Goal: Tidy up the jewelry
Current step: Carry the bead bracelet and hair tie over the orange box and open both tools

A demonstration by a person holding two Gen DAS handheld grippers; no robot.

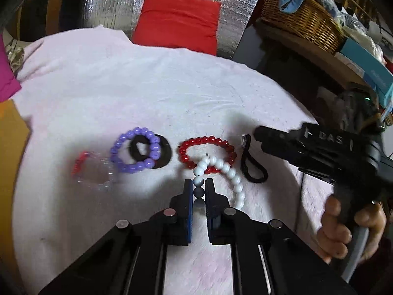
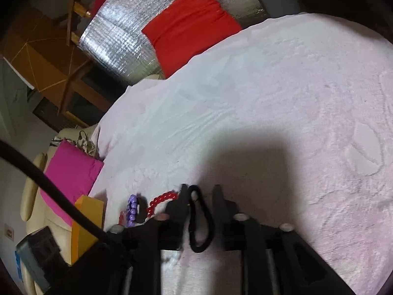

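The left gripper (image 1: 198, 184) was pinching the white bead strand (image 1: 222, 169), its pads pressed on the beads at one end. That strand curled across the red bead bracelet (image 1: 207, 154) on the pale pink cloth (image 1: 147, 86). Left of these we saw the purple bead bracelet (image 1: 136, 151) overlapping a black ring (image 1: 159, 152), then a blurred clear bracelet (image 1: 93, 169). Our right gripper (image 2: 200, 191) stood spread, the black cord loop (image 2: 200, 221) lying loose between its fingers.

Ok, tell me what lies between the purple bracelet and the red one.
Part of a flat black ring under the purple bracelet, then bare pink cloth up to the red bracelet; the left wrist view shows it.
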